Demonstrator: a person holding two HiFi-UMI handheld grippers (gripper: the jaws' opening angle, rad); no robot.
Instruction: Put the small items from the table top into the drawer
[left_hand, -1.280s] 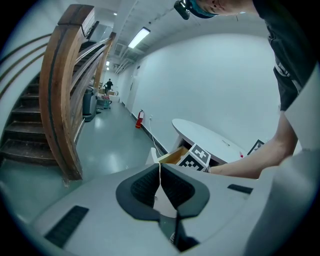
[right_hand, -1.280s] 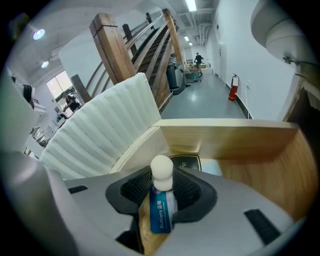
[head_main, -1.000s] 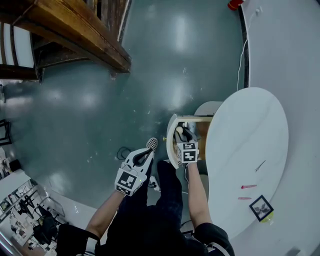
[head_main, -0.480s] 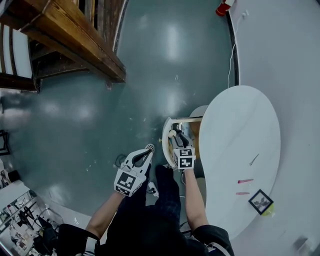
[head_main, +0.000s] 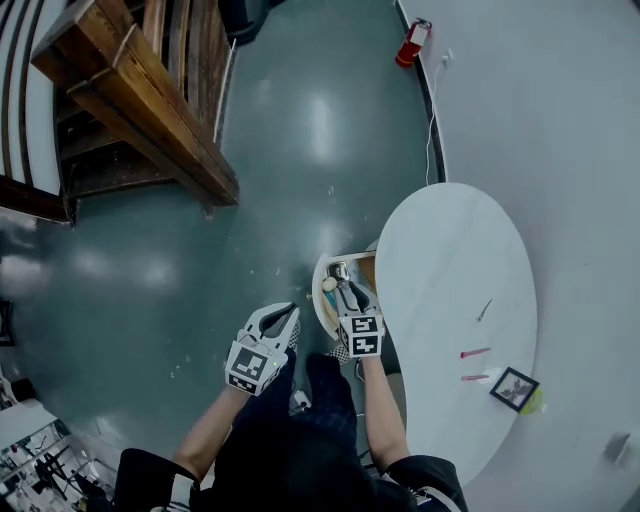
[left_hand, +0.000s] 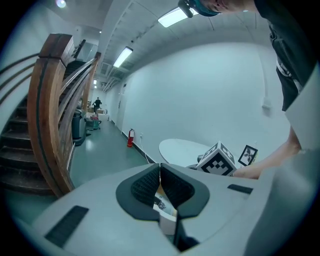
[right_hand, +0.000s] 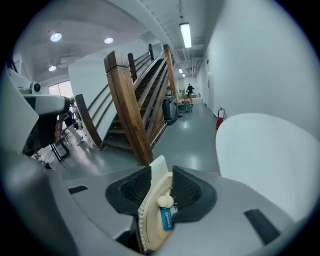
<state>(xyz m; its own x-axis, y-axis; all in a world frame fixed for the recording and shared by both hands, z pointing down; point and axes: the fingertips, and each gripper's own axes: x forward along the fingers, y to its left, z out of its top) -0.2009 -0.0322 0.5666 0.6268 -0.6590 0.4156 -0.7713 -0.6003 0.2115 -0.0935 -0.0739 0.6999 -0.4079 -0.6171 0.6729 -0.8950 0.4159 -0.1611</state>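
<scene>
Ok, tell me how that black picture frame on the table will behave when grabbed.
The picture frame looks rigid and thin, so probably stiff and light. It seems to stand propped upright near the table edge, so a push would likely topple it. Its front may be glass, hence fragile.

White table (head_main: 440, 250) — frame (head_main: 514, 389), pink sticks (head_main: 474, 352).

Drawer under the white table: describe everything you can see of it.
The drawer stands open, sticking out from under the white oval table toward the floor. Its front is curved and white; the inside looks like pale wood. In it lie a cream ball-shaped piece, a blue labelled item and something shiny. The right claw hangs over it, jaws apart, gripping nothing.
</scene>
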